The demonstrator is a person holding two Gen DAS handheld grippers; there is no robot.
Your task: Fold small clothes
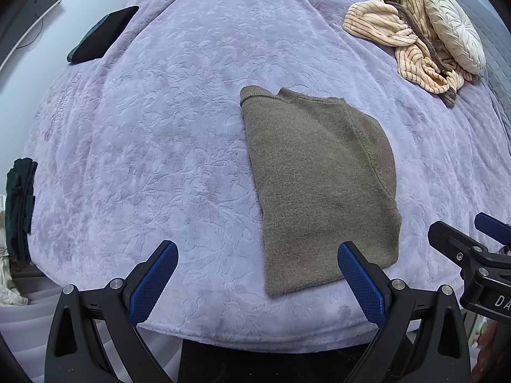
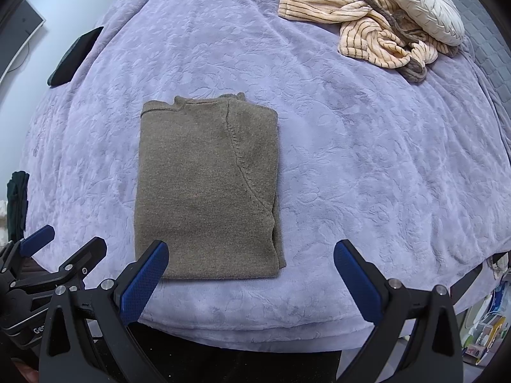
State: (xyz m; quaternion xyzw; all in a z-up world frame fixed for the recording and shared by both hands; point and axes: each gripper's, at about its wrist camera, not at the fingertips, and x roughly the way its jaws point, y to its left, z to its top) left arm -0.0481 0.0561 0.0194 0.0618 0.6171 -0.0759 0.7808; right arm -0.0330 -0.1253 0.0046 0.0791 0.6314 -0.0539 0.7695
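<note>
We see a brown sweater folded into a rectangle, lying flat near the front edge of the bed's lilac blanket. Left gripper and right gripper hover above that edge, jaws wide, holding nothing. Far right: striped garment, round cushion.

Folded sweater mid-bed on blanket; striped garment & cushion far right behind it.
</note>
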